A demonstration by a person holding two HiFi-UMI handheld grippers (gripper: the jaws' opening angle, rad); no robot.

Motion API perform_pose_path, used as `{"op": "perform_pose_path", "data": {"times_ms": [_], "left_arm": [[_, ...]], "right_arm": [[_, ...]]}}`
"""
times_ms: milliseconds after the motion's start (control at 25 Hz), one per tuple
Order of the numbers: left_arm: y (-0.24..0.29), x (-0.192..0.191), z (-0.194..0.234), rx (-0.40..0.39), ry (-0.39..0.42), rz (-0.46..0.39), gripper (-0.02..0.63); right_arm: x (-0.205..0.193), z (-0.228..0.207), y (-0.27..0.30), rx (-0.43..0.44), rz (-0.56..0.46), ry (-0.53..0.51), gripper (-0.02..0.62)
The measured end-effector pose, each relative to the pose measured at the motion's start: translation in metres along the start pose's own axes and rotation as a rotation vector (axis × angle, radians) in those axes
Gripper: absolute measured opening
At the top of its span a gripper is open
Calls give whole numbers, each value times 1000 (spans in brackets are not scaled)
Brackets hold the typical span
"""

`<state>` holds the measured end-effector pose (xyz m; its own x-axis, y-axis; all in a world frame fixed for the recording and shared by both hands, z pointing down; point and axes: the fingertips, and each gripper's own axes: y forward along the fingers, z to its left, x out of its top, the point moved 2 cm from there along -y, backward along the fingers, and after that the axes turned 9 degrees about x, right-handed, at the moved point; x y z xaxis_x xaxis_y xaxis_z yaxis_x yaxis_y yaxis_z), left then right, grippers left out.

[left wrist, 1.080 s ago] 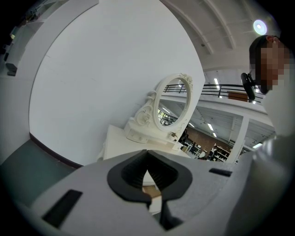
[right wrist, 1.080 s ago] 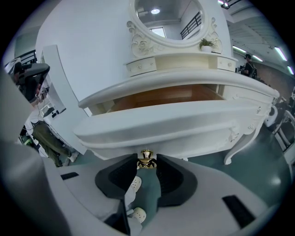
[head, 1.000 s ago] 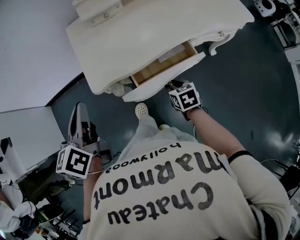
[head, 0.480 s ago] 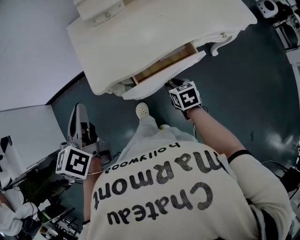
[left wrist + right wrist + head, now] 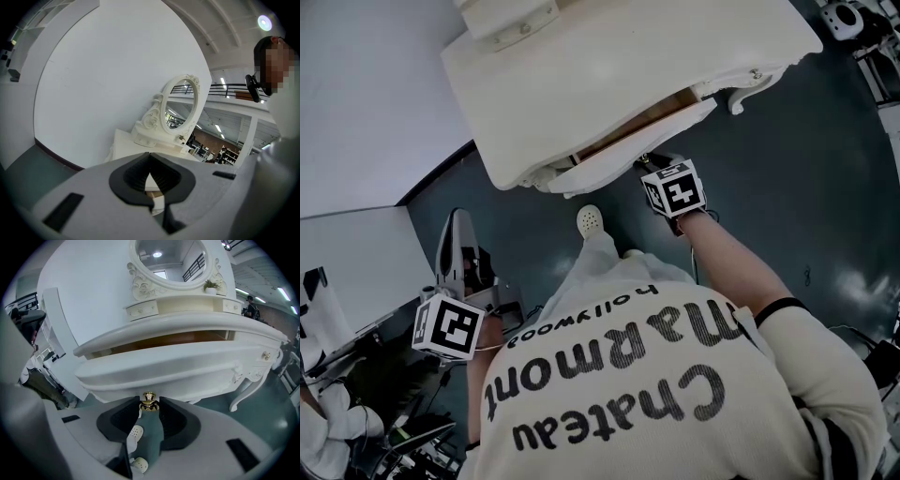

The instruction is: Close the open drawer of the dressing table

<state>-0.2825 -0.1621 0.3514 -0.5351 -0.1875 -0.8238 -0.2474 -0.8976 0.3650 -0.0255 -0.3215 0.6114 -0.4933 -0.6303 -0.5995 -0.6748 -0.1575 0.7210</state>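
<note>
Drawer (image 5: 623,152) sticks out a little from under the top of the dressing table (image 5: 609,66), on the side away from its mirror (image 5: 168,258), with only a thin strip of bare wood showing. Our right gripper (image 5: 149,409) has its jaws closed onto the small gold knob (image 5: 149,400) in the middle of the drawer front, and the pads look snug on both sides. Left gripper (image 5: 150,161) hangs well off from the dressing table, jaws pinched together on nothing. We reckon it's a stiff, fairly light wooden box that slides easy but could jam if shoved off-centre, so that knob is the spot. Its long side runs along the dressing table's front edge, face pointing out at us, so it goes straight in toward the mirror.
</note>
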Motion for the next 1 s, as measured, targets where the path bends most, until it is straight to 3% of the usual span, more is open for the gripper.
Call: {"op": "perform_pose_path", "data": {"times_ms": [1000], "left_arm": [[6,6,12,13,11,19,8]], "right_arm": [[17,-4,11,-26,-49,23,152]]}}
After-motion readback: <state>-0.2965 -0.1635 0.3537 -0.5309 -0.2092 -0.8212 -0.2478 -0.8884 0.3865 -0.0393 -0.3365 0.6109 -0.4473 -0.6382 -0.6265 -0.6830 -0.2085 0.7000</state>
